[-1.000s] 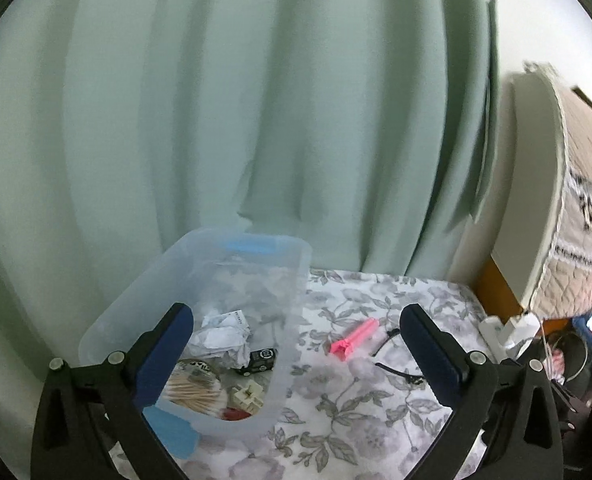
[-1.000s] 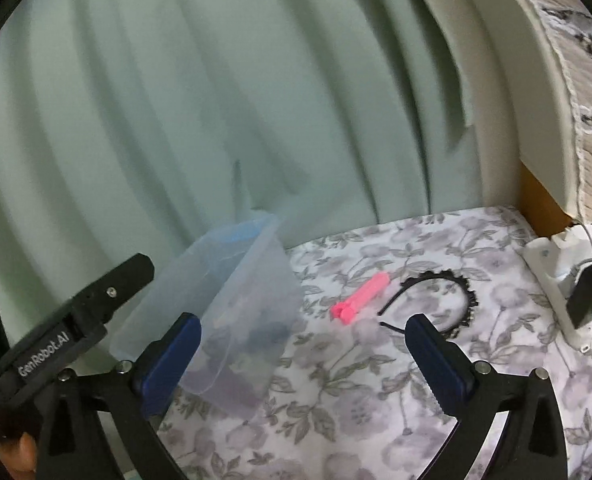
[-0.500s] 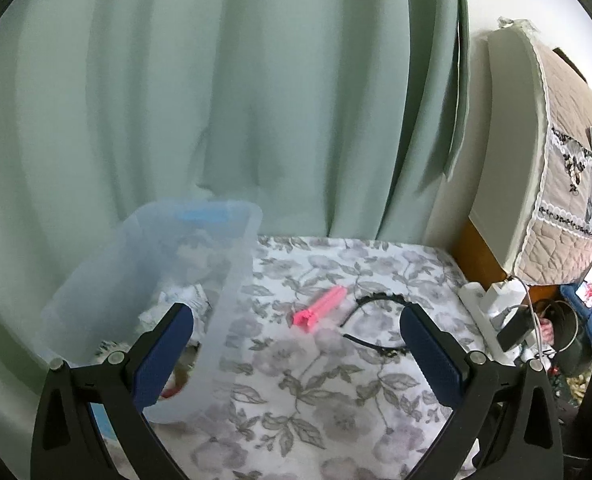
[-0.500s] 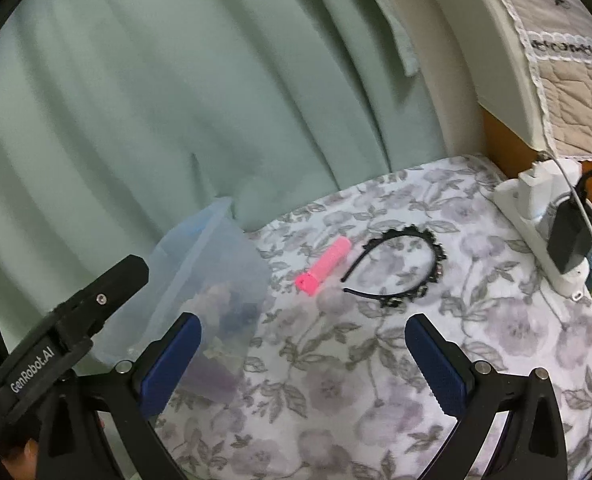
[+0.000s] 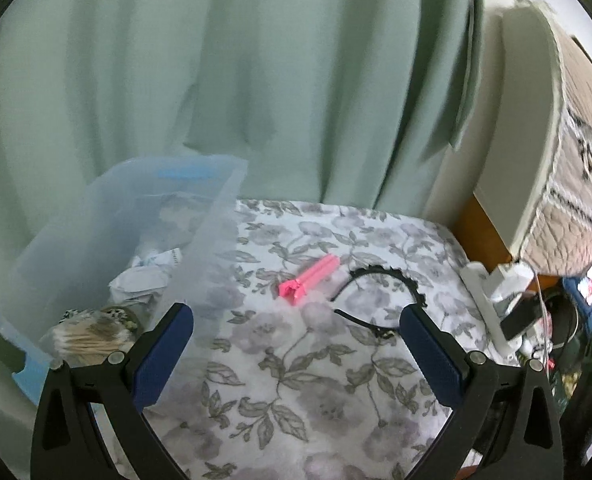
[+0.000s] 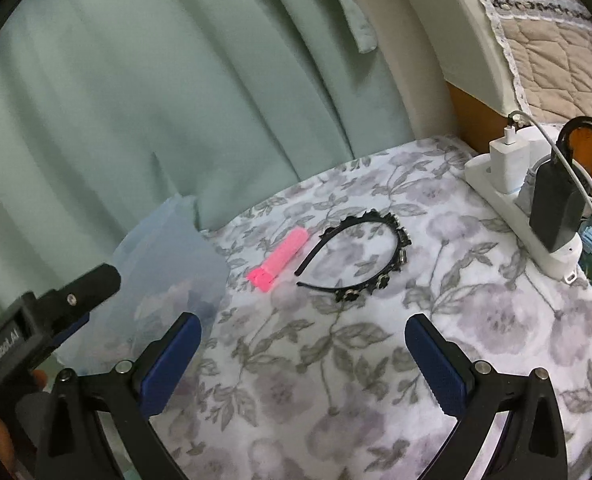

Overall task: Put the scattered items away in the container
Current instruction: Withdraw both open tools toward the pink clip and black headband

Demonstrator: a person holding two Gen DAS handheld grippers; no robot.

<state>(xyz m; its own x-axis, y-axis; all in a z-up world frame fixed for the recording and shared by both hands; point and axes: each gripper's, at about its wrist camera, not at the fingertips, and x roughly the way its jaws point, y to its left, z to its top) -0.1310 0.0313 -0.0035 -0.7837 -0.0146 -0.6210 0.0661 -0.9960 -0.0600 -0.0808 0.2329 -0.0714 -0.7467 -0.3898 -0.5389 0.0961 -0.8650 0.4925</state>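
left gripper [image 5: 296, 344]: jaws spread wide, nothing between them, held above the floral cloth [image 5: 296, 400]. right gripper [image 6: 302, 348]: jaws also spread wide, holding nothing, above the same cloth.

clear plastic container [image 5: 216, 216] sits at the left edge of the cloth, against the green curtain [image 5: 256, 80]. inside it: crumpled white paper [image 5: 144, 280] and a bundle of cotton swabs [image 5: 86, 336]; other contents too blurred to name.

2 items lie loose on the cloth near its far edge, right of the container: pink clip [image 6: 278, 260] and black headband [image 6: 376, 280], just beside each other, not touching. headband is an open arc with beaded trim.

white power strip [image 6: 512, 200] lies along the right edge with chargers plugged in.
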